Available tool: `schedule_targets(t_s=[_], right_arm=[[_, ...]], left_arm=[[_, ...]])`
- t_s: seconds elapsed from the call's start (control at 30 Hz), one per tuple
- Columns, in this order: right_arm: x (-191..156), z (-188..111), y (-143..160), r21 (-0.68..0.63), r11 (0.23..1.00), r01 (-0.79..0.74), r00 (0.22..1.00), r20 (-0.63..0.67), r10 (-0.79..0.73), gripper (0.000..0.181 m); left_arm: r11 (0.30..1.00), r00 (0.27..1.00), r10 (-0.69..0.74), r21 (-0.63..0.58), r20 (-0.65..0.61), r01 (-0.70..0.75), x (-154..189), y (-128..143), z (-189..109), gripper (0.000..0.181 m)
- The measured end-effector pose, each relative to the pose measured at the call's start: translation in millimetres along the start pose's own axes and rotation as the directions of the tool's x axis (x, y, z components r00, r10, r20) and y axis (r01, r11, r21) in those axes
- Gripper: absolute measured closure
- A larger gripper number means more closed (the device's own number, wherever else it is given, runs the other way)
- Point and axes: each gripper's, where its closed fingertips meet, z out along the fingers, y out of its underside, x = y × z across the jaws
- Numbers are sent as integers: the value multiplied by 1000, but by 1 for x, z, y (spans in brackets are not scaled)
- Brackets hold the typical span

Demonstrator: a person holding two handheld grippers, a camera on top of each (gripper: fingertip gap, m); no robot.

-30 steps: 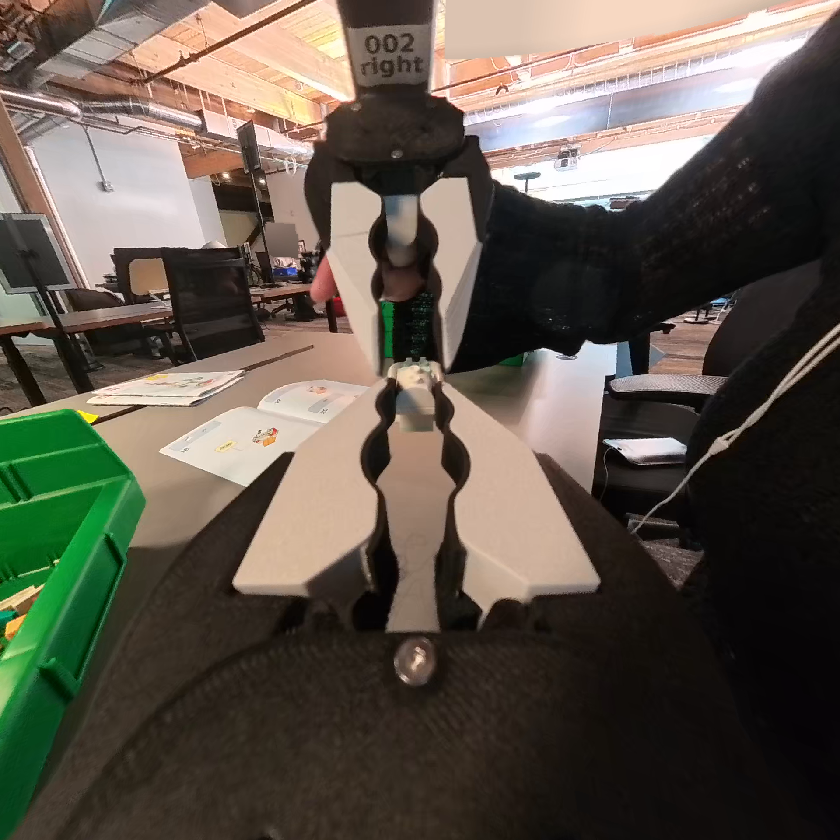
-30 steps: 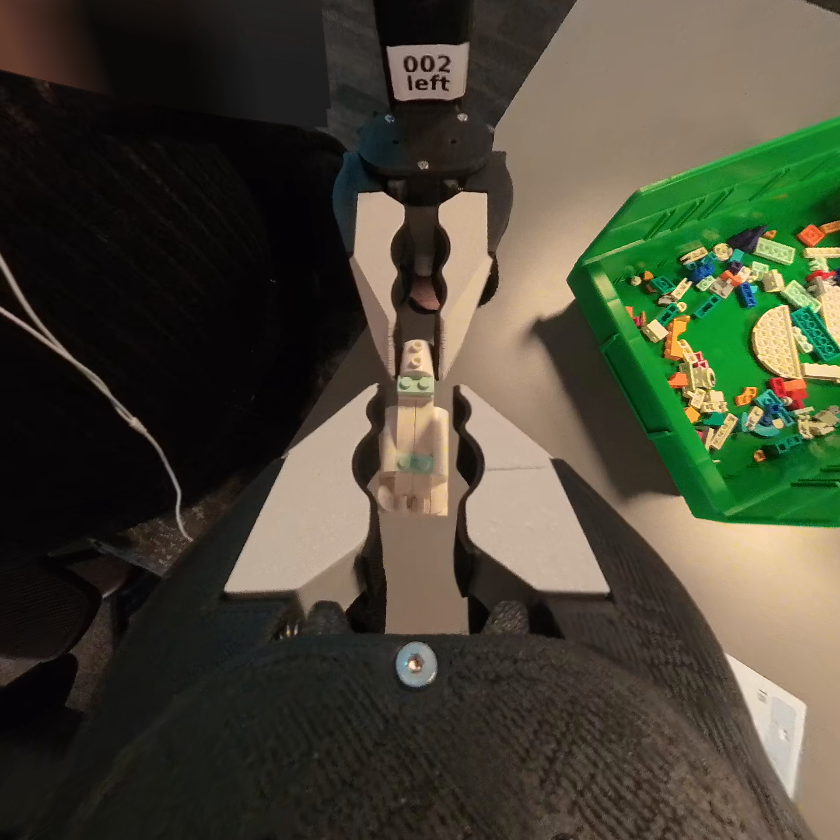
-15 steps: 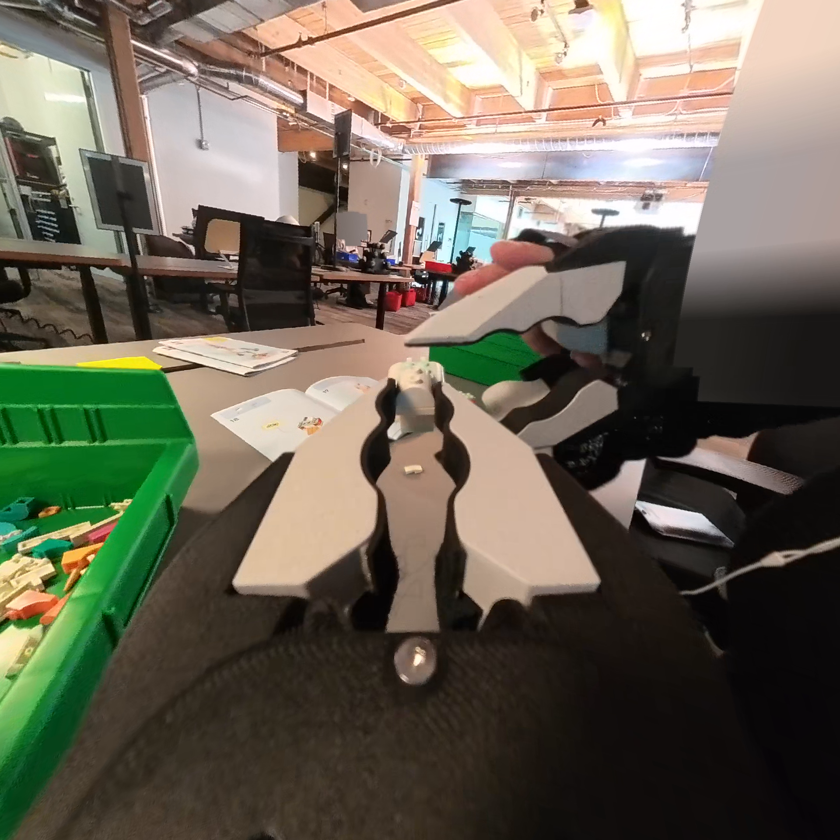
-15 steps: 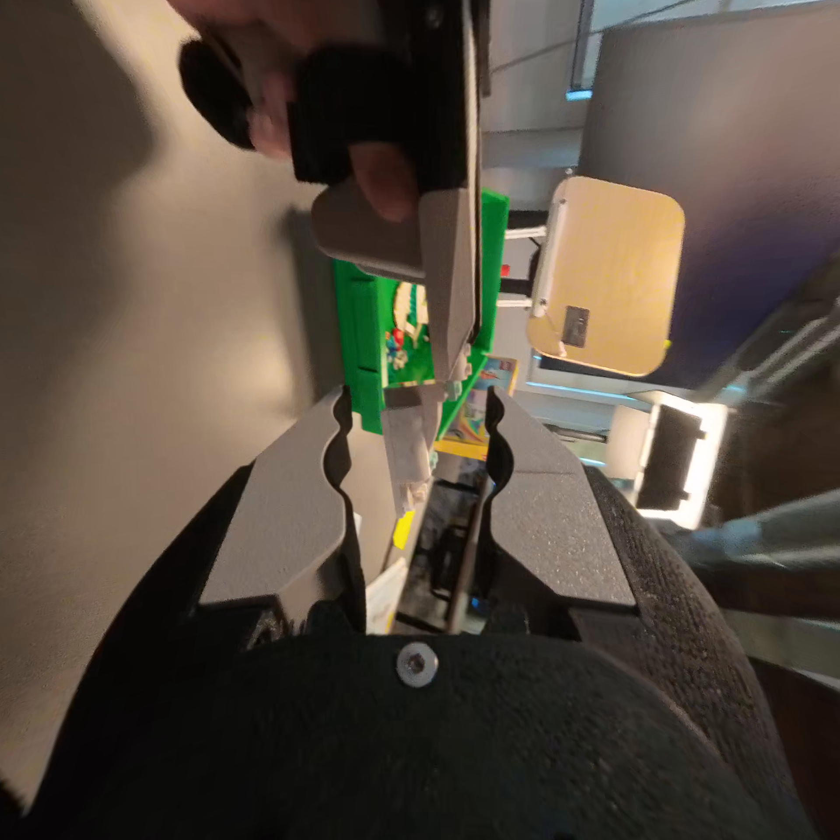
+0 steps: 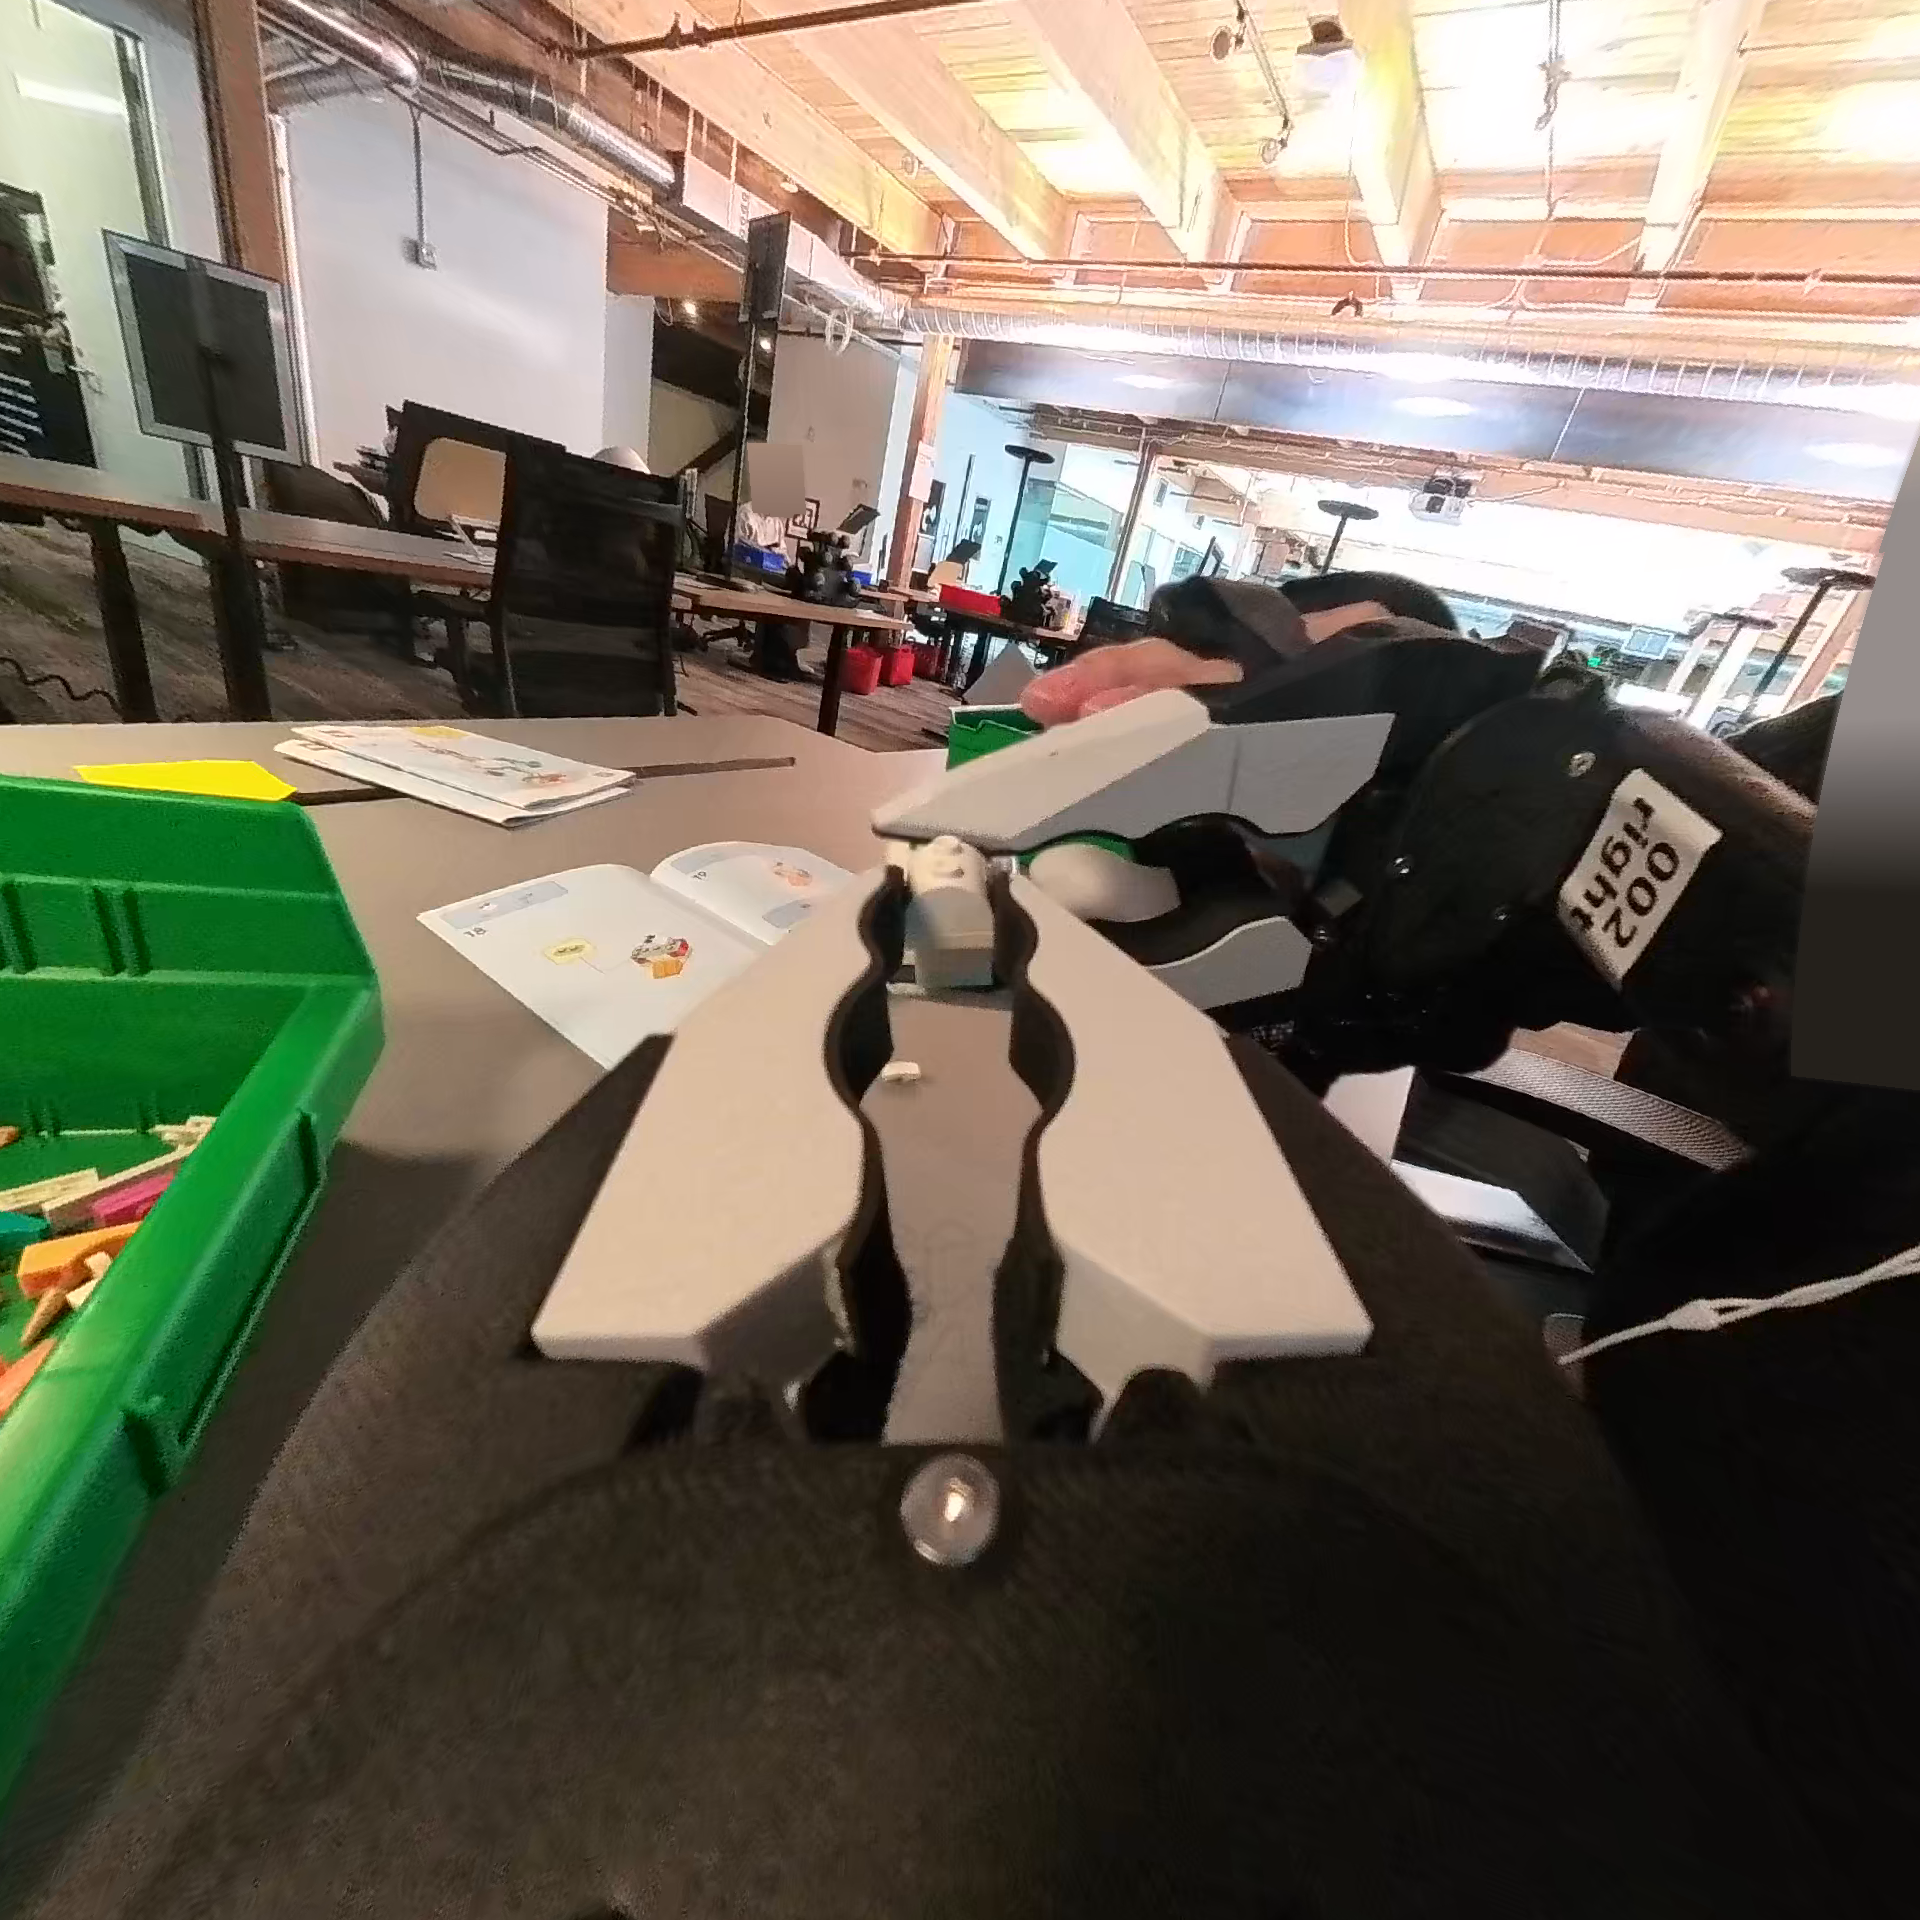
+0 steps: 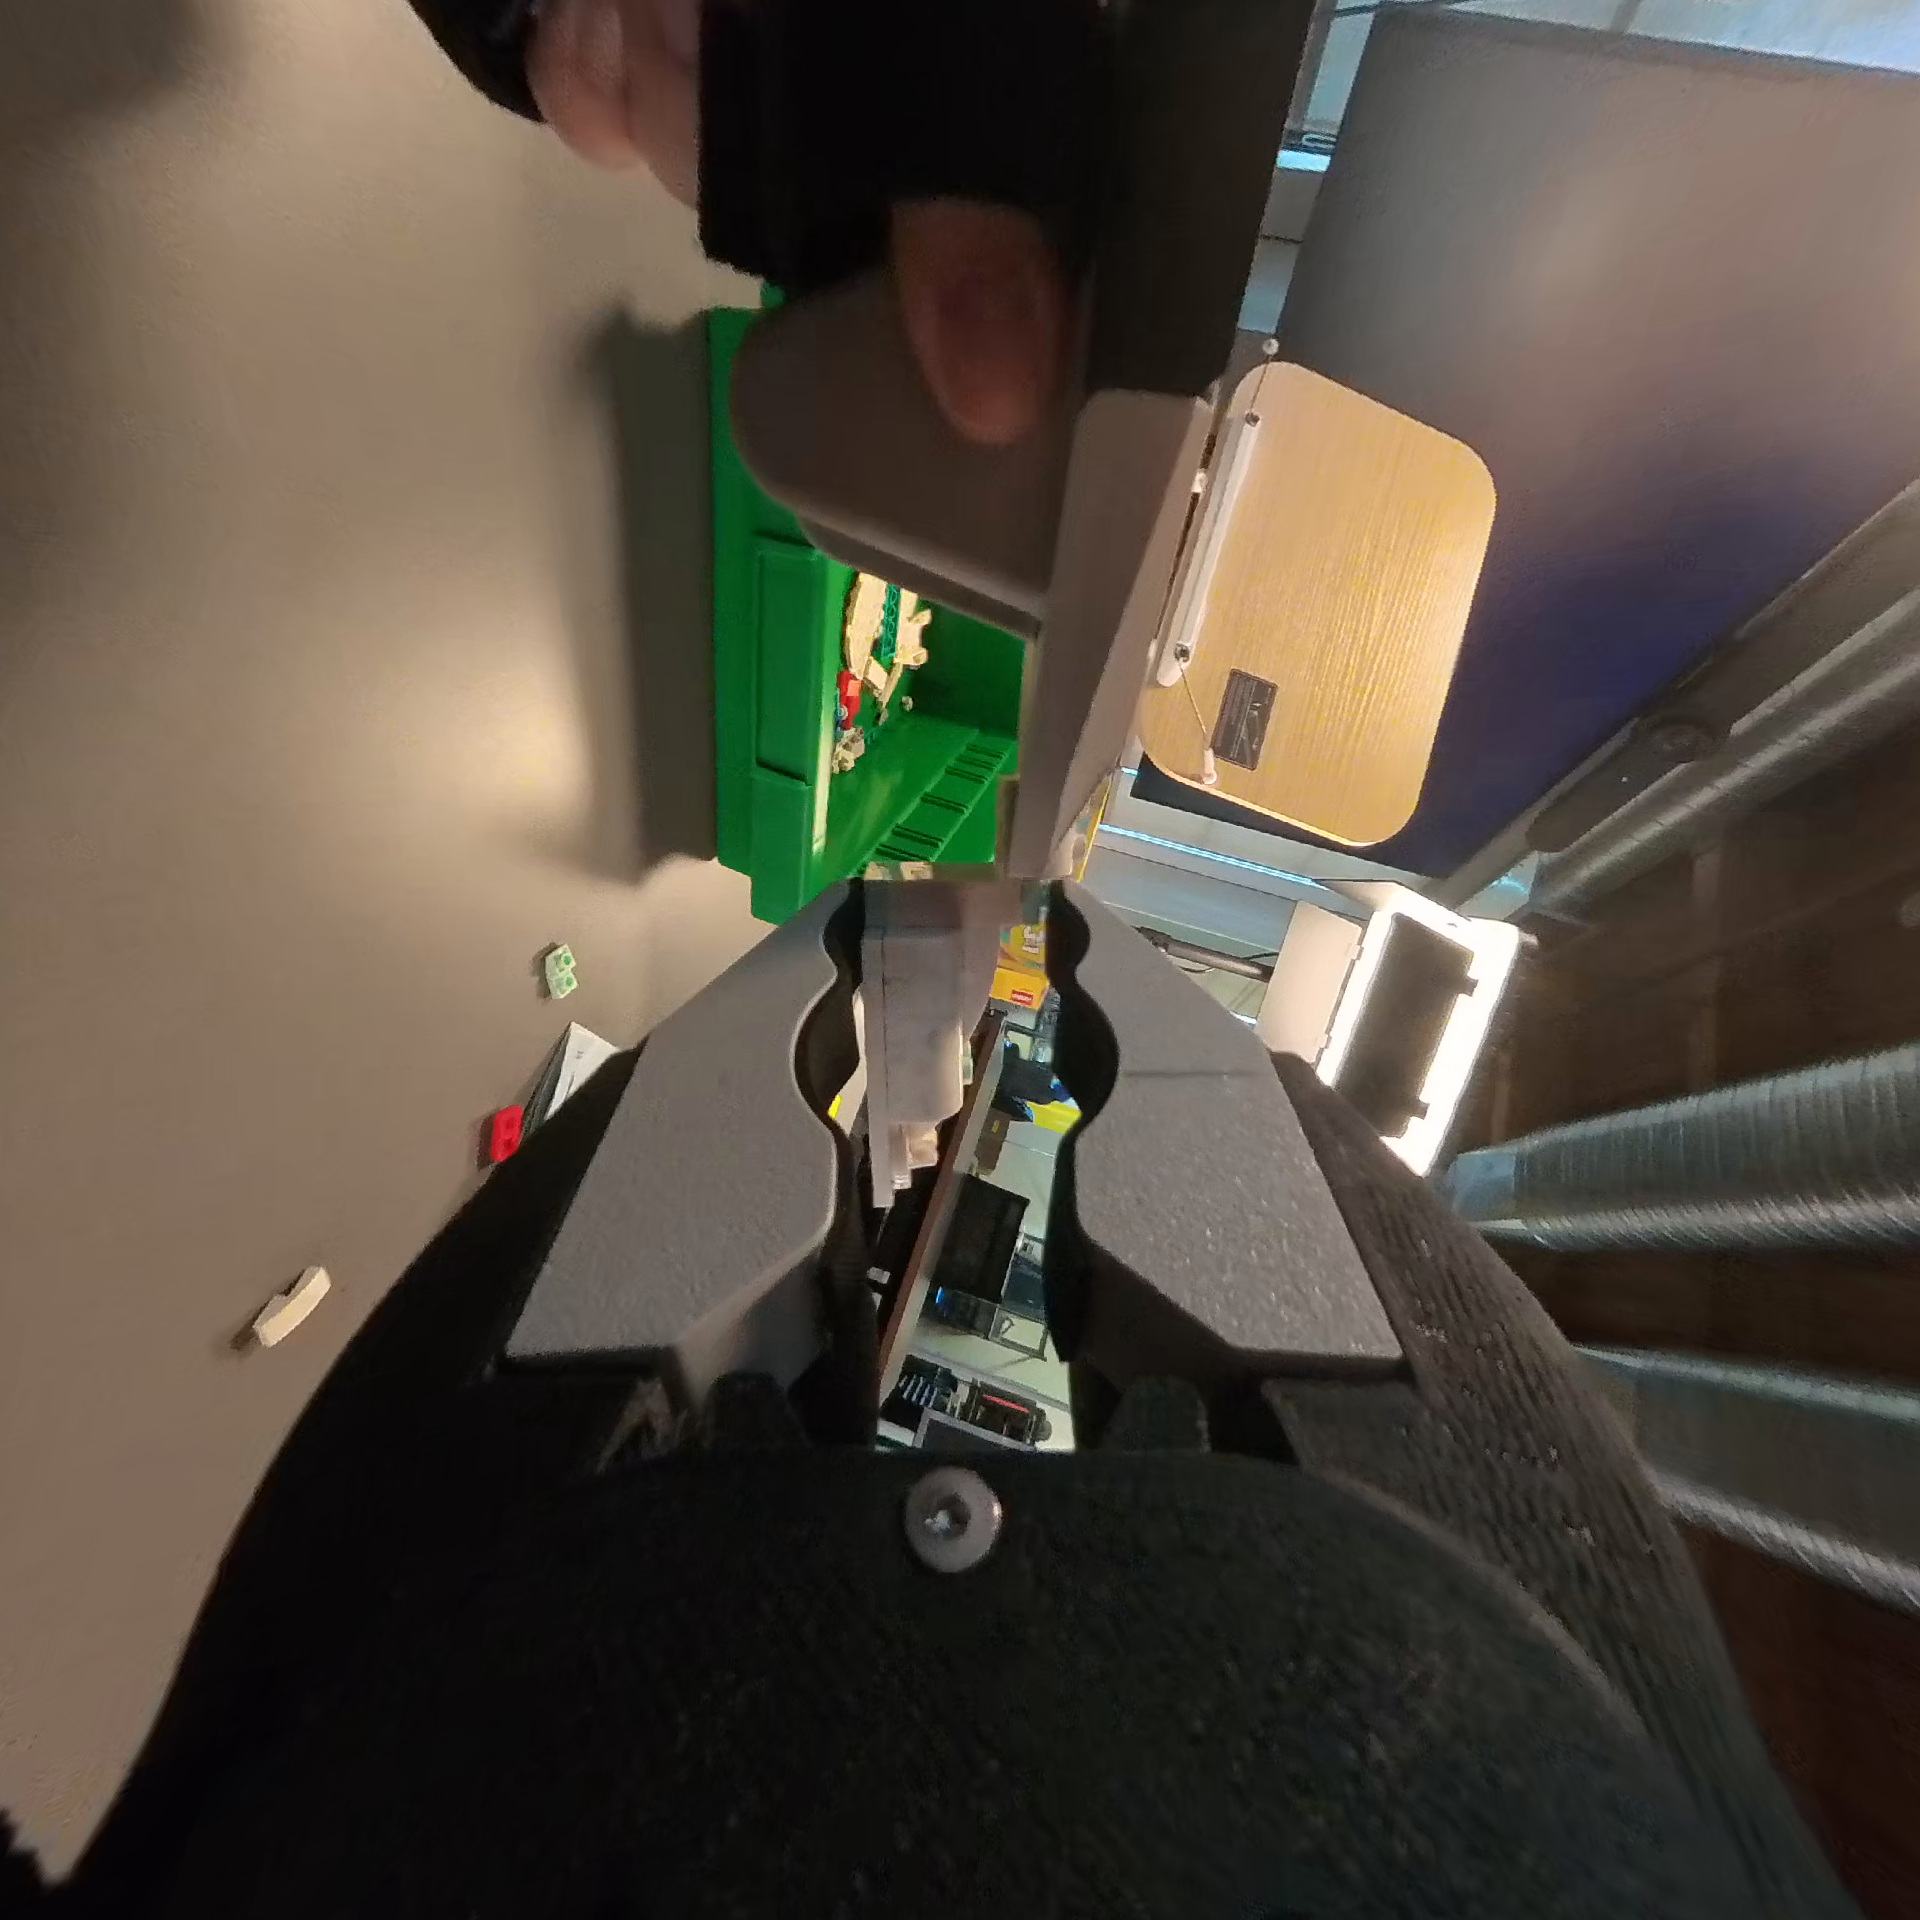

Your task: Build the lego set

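Observation:
My left gripper (image 5: 945, 896) is shut on a white lego assembly (image 5: 948, 925) and holds it at the fingertips above the grey table (image 5: 499, 1081). The right gripper lies on its side at the right of the left wrist view. Its upper finger (image 5: 1091, 769) rests on the assembly's top studs, and its lower finger tip is hidden. In the right wrist view my right gripper (image 6: 954, 896) has its jaws narrowed on the same assembly (image 6: 914, 1018). One finger (image 6: 1070, 644) of the left gripper comes in from above, edge-on.
A green bin (image 5: 156, 987) of loose bricks stands at the left and also shows in the right wrist view (image 6: 779, 727). An open instruction booklet (image 5: 623, 935) lies ahead, with more booklets (image 5: 457, 769) behind it. A pale green piece (image 6: 561, 971), a red brick (image 6: 506, 1132) and a white curved piece (image 6: 291, 1307) lie loose. Less than 4 cm separates the two grippers' tips.
The right gripper let go of the assembly, which stayed in my left gripper, then swung round onto its side. Its jaws were wide open half a second ago and have narrowed on the assembly.

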Motion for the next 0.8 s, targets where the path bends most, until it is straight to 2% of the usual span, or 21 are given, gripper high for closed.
schedule_targets(t_s=[0.37,0.43,0.5,0.6,0.8], right_arm=[[-19,-2,7,-1,998,67,988,142,-67,150],[-23,0,7,7,1000,5,987,160,-6,149],[-29,1,6,18,990,-138,969,207,131,148],[-33,0,10,-14,967,-254,936,248,249,121],[-40,-7,24,-33,937,-347,905,249,344,119]], left_arm=[[997,1000,-14,-76,6,14,-1,19,8,166],[995,999,-50,-86,8,50,-3,22,9,166],[988,993,-115,-101,-3,114,-5,25,10,166],[975,981,-192,-113,-2,191,-10,30,11,165],[955,961,-276,-116,-17,272,-15,32,7,165]])
